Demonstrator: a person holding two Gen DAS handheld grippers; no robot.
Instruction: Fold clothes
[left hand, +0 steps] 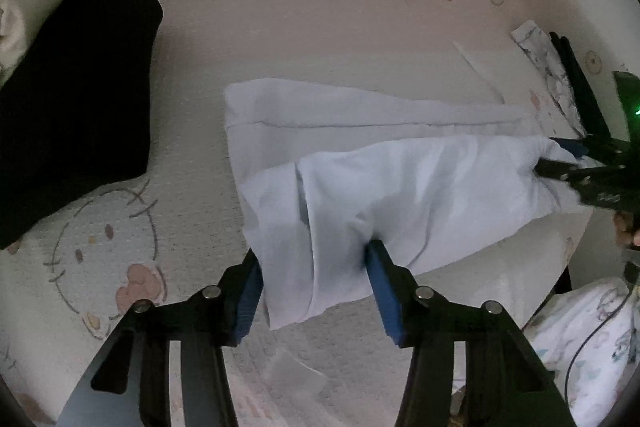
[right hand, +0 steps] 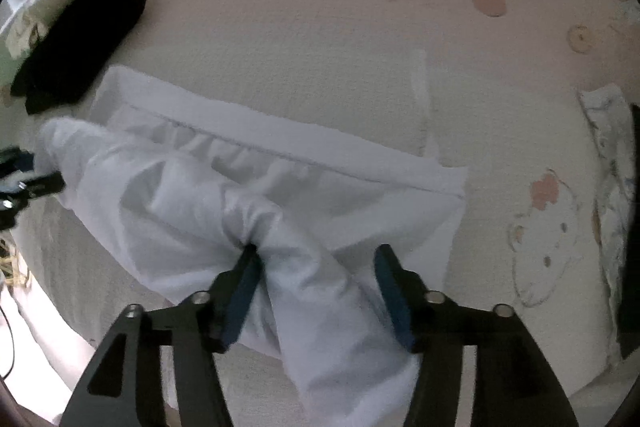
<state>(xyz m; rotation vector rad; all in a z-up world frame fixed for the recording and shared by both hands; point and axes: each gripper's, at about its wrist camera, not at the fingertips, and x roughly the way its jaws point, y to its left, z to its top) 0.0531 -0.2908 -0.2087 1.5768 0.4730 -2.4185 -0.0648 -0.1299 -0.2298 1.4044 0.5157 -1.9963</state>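
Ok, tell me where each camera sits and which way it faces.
Left wrist: on the left tool, looking steeply down at the white garment on the cartoon-print bedsheet; its own fingers and the right tool at right show.
Right wrist: on the right tool, also facing down at the same garment; the left tool shows at left.
Shared: the garment, the sheet, the black folded cloth.
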